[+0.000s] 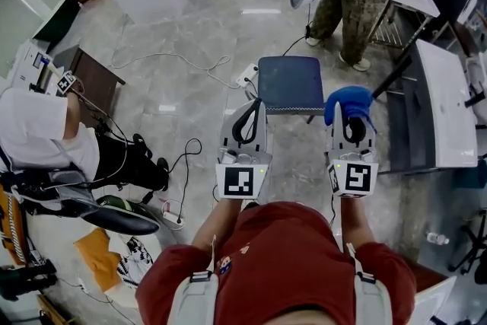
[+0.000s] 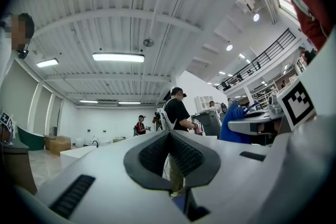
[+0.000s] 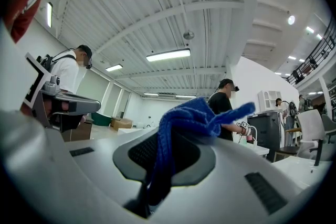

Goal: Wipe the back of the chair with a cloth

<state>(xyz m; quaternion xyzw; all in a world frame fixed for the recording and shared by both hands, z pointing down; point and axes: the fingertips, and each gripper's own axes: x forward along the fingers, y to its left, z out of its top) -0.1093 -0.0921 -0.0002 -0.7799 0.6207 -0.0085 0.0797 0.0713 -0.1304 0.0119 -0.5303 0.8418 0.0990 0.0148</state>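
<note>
The person's left forearm (image 1: pixel 222 218) and right forearm (image 1: pixel 351 218) extend forward side by side, each ending in a gripper pointed ahead. The left gripper (image 1: pixel 249 118) has its jaws pressed together with nothing between them. The right gripper (image 1: pixel 353 125) is clamped on a blue cloth (image 3: pixel 184 118) bunched over its tips.

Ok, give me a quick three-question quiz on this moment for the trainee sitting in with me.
1. True or false: the left gripper is holding the blue cloth.
2. Pick one. In the head view, the blue chair is: A) upright, just ahead of both grippers; B) tipped on its side; C) stacked on a white table.
3. Fill in: the left gripper's jaws are ___, with nothing between them.

Key: 1 false, the right gripper is clamped on it; 2 A; 3 together.
</note>
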